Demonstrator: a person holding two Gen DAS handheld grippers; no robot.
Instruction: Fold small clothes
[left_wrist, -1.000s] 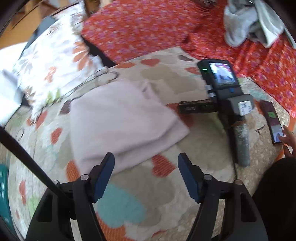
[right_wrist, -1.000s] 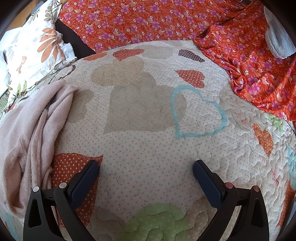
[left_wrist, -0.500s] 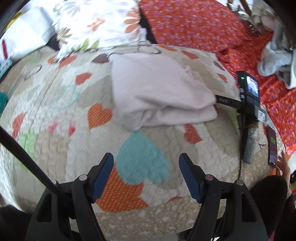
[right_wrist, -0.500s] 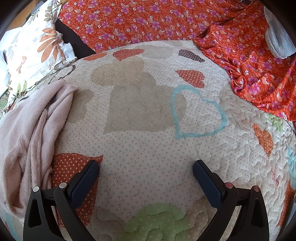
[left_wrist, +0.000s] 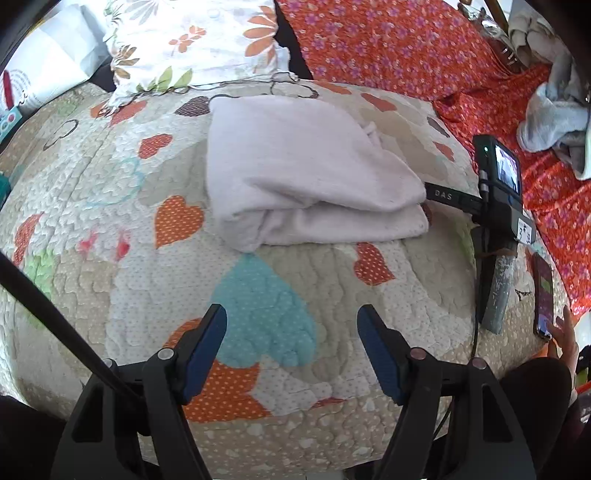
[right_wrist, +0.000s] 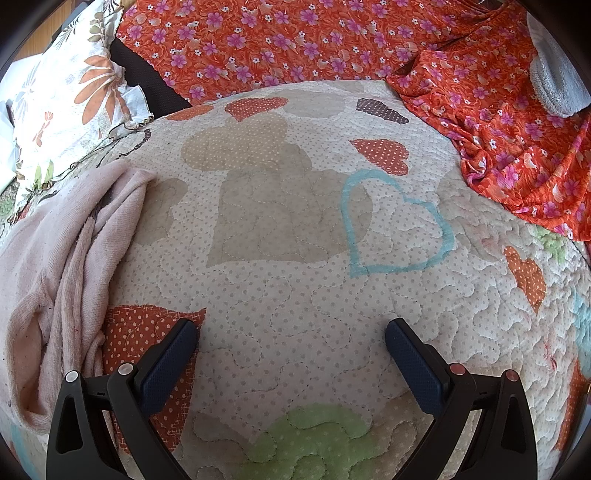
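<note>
A pale pink garment lies folded on the heart-patterned quilt, in the middle of the left wrist view. Its folded edges show at the left of the right wrist view. My left gripper is open and empty, held above the quilt well short of the garment. My right gripper is open and empty; it rests low on the quilt just right of the garment. In the left wrist view the right gripper's body with its lit screen lies beside the garment.
A floral white pillow and an orange flowered cloth lie behind the quilt. A grey garment sits at the far right. A phone with a hand touching it lies at the quilt's right edge.
My left gripper has pulled back and swung left, away from the garment, so the garment now sits farther off. The right gripper and its view have not moved.
</note>
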